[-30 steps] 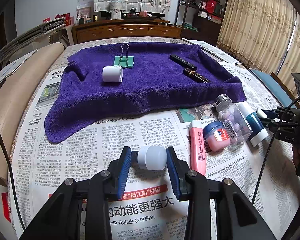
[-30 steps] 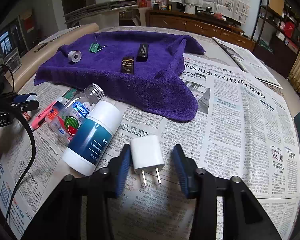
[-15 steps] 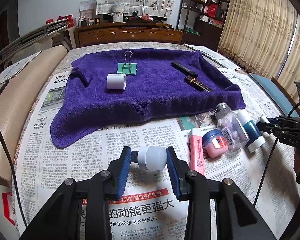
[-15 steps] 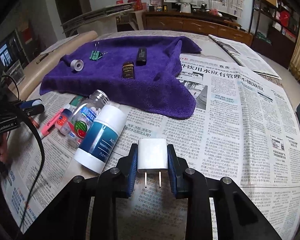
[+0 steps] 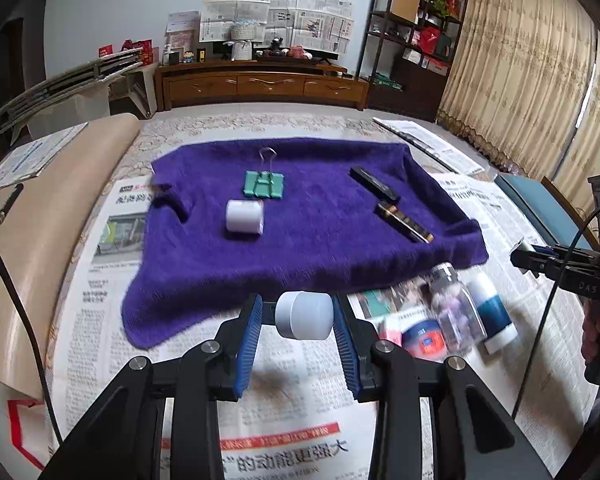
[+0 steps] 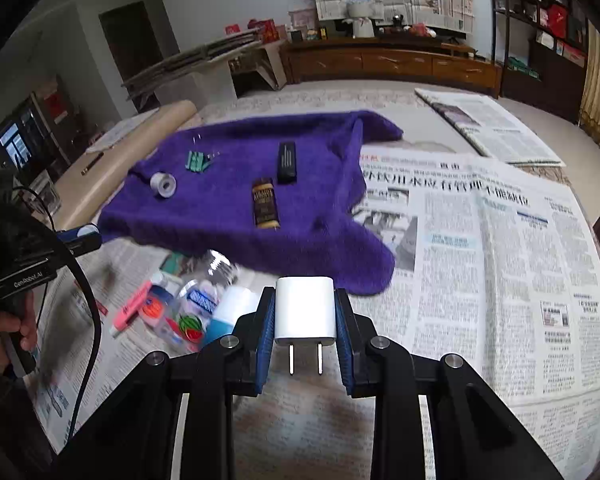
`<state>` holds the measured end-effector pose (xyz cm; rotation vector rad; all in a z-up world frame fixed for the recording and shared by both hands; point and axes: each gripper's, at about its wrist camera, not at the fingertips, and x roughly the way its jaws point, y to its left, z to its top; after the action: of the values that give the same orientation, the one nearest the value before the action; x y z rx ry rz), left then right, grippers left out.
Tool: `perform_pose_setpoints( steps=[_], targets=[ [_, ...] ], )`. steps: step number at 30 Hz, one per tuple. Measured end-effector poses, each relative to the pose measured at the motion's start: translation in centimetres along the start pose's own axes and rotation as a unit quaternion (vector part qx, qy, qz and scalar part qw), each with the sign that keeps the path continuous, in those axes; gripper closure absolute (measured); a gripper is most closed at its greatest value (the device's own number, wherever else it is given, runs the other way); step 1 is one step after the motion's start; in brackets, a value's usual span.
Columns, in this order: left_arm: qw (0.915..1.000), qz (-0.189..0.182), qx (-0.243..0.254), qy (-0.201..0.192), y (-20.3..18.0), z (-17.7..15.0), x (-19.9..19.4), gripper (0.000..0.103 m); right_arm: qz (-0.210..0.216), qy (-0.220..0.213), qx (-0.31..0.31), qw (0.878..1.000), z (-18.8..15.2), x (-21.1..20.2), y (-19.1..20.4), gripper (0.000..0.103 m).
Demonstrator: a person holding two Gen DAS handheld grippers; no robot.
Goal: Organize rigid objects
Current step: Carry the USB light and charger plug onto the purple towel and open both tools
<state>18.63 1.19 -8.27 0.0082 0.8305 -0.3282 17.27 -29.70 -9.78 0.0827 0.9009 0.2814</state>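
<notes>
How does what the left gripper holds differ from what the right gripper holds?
Shape: the left gripper holds a round white jar; the right gripper holds a boxy white charger plug.
Features: the plug has two metal prongs pointing back at the camera; the jar shows none.
Fit: the plug fills the gap between its fingers; the jar leaves a gap on its left side.
Shared: both white, both carried above the newspaper.

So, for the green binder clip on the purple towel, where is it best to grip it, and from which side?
Grip the green binder clip across its flat body, coming from above. It lies flat on the purple towel, and one wire handle sticks out past the far edge; that thin handle would probably slip.
</notes>
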Motion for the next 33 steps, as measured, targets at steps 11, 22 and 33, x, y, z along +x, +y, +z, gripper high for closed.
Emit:
perform_pose_setpoints(
  steps=[11,22,33],
  targets=[
    [0.9997,0.02,-0.015,0.0,2.7,3.5,1.7,0.069,0.008,-0.012,-0.016,1.0,6.2,1.6,0.8,0.075],
    [0.9994,0.027,-0.015,0.014,4.3,5.2,5.0,0.069,0.004,0.02,-0.023,1.0,8.8,7.1,0.5,0.075],
    [0.9987,0.027,0.004,0.044,4.4,5.5,8.0,0.069,-0.01,0.068,-0.055,0.996,9.0,11.4,1.1,0.075]
  ],
)
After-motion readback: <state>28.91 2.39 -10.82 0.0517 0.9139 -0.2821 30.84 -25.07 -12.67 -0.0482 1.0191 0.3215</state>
